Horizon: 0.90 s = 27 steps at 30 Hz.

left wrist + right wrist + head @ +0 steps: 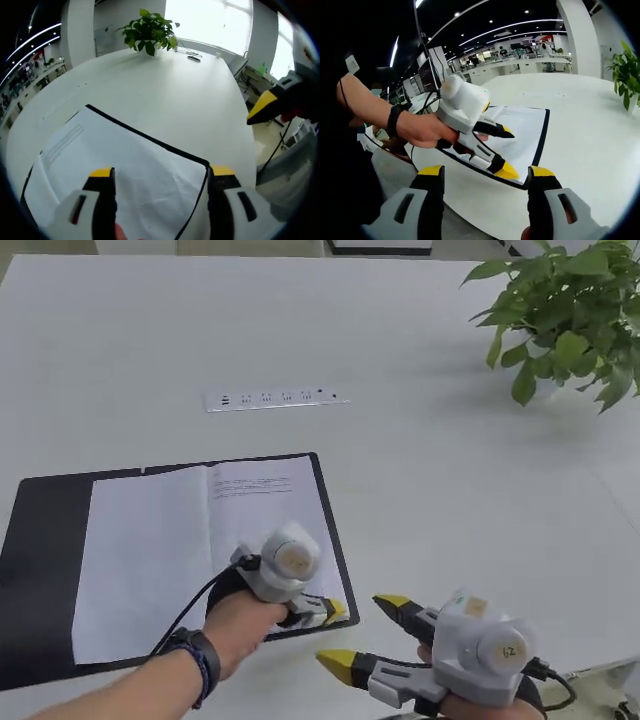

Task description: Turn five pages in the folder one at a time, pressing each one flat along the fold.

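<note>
Right claw (362,632) open, empty; left claw (509,152) open over black folder (40,540) corner; white pages (150,550) flat.

Near right corner of the folder (40,570) covered by the left gripper (336,612), print on the page (255,502) too small to be read, plant (570,310) cut off by the top and right edges, right gripper's (365,632) rear cut off below.

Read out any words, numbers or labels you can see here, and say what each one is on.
"62", faint and uncertain: on the round back end of the right gripper.
Printed lines at the top of the folder's right page: too small to read.
Marks on the power strip: too blurred to read.
</note>
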Motion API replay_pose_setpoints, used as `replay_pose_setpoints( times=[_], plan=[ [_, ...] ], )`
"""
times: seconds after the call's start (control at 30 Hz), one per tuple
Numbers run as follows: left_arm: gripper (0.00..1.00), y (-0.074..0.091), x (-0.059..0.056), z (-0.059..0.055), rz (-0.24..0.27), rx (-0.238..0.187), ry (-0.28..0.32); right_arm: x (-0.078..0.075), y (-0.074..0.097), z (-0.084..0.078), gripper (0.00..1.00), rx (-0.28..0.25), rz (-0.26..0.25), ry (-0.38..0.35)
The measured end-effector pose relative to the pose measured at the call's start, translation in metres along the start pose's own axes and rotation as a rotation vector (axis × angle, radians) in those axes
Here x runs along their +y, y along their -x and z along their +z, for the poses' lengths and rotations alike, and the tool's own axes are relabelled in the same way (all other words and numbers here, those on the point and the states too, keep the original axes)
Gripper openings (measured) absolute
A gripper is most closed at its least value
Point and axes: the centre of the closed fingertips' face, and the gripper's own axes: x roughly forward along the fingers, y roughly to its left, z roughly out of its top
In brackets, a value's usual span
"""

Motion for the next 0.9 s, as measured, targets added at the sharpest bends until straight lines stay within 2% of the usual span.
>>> replay_pose_setpoints(
  times=[0.1, 0.37, 0.47, 0.7, 0.9],
  plan=[
    [0.75, -0.005, 0.002, -0.01, 0.014, 0.02, -0.006, -0.003, 0.001, -0.002, 0.67, 0.002, -0.003, -0.008],
    [0.74, -0.004, 0.004, -0.011, 0.03, -0.051, -0.007, -0.005, -0.001, -0.009, 0.65, 0.017, 0.003, -0.022],
    [0.73, -0.004, 0.006, -0.01, 0.03, -0.06, -0.012, -0.006, -0.005, -0.011, 0.65, 0.024, 0.007, -0.023],
    [0.58, 0.001, 0.019, -0.007, 0.021, -0.091, 0.049, -0.01, -0.017, -0.004, 0.63, 0.029, 0.028, -0.006],
    [0.55, 0.005, 0.021, -0.007, 0.01, -0.101, 0.104, -0.021, -0.031, 0.003, 0.61, 0.023, 0.035, -0.003]
  ],
)
